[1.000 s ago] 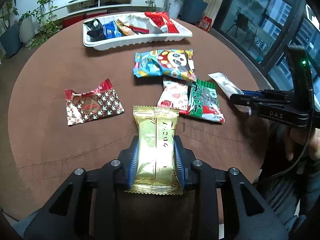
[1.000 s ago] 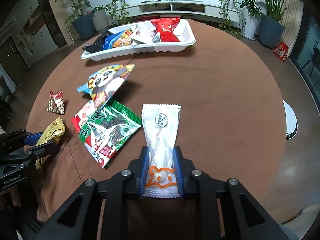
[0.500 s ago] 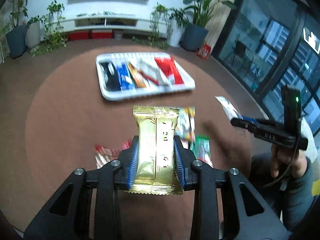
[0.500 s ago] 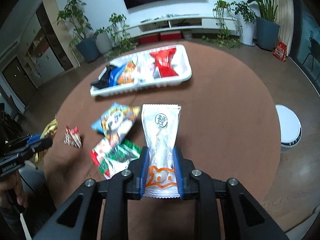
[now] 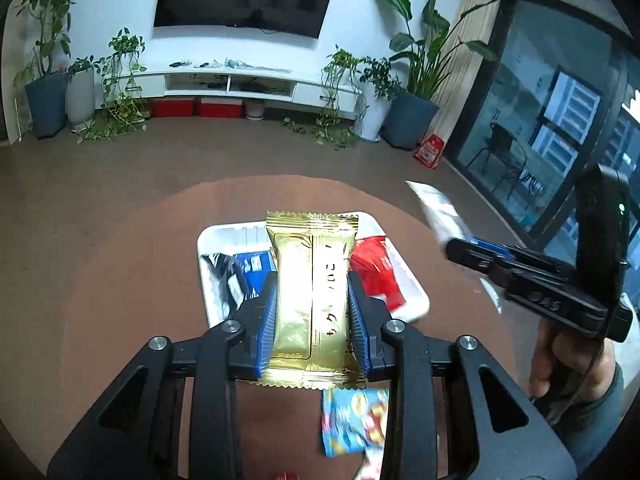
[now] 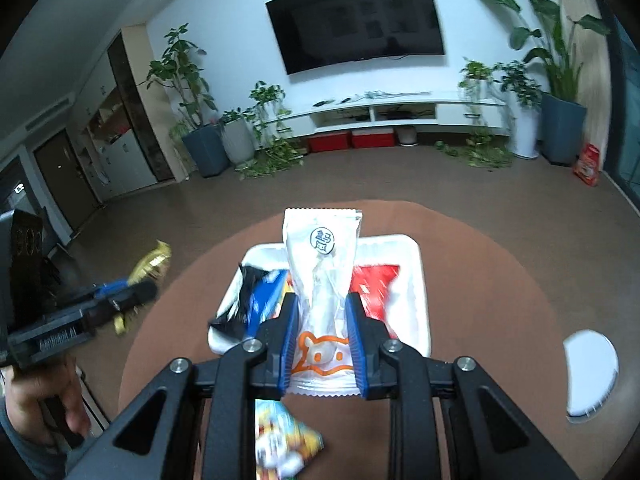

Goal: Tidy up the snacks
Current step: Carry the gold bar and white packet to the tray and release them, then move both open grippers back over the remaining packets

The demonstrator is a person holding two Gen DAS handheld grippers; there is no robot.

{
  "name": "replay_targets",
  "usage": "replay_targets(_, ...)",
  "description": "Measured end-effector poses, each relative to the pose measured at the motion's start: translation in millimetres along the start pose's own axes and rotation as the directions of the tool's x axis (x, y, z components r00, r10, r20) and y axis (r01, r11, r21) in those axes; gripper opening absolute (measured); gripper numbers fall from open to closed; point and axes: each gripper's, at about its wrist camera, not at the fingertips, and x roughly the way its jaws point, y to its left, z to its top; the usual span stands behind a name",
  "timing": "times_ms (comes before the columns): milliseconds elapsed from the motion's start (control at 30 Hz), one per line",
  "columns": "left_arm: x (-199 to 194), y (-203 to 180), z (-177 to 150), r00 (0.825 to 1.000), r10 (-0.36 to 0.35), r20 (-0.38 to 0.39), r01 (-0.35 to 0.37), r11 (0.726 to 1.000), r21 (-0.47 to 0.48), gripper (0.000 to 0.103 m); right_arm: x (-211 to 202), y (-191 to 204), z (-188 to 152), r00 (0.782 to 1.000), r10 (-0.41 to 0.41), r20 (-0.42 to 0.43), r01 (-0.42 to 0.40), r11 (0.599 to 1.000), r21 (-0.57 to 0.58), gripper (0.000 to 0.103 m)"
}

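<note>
Brown and round, the tabletop (image 5: 132, 264) fills the lower half of both views, with a TV wall and potted plants far behind. On its far part sits a white tray (image 5: 208, 240) already holding a black pack, a blue pack (image 5: 254, 262) and a red pack (image 5: 370, 268).

Left tongs (image 5: 312, 308) are clamped on a gold pack (image 5: 310, 276), which stands out lengthwise beyond the pads, held in the air near the tray. Right tongs (image 6: 322, 336) are clamped on a clear pack (image 6: 322, 264) with an orange bear print, likewise above the tray's near edge. A panda pack (image 5: 354, 416) lies on the tabletop below both, nearer than the tray.

The step in hand looks like carrying both packs to the tray for release. To do it well, I would bring each pack over a bare stretch of tray: the middle, between blue and red, seems the least crowded, though the packs themselves hide it. Lower each until its far end touches the tray floor, then part the pads, so nothing slides off the rim. Keep the two tongs well apart so they do not knock. Thin wrappers may cling to a pad; draw back slowly.
</note>
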Motion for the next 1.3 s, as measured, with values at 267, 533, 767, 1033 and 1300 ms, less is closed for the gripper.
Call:
replay_targets(267,92,16,18,0.995,0.038,-0.089,-0.04,0.999,-0.016,0.03,98,4,14,0.995,-0.021,-0.1,0.014,0.998,-0.066,0.026)
replay_targets(533,159,25,-5,0.988,0.045,-0.148,-0.051,0.998,-0.039,0.03,133,-4,-2,0.984,-0.091,-0.154,0.076,0.992,-0.102,0.026)
replay_targets(767,202,22,-14,0.98,0.057,-0.191,-0.063,0.998,-0.027,0.03,143,-4,-13,0.976,-0.144,-0.162,0.12,0.981,-0.153,0.026)
replay_targets(1033,225,15,-22,0.978,0.073,-0.198,-0.078,0.997,-0.017,0.03,149,-2,-18,0.969,-0.18,-0.172,0.148,0.972,-0.18,0.028)
replay_targets(1300,211,14,-21,0.98,0.088,-0.181,-0.095,0.995,-0.028,0.057,147,4,-17,0.966,-0.196,-0.17,0.162,0.967,-0.196,0.032)
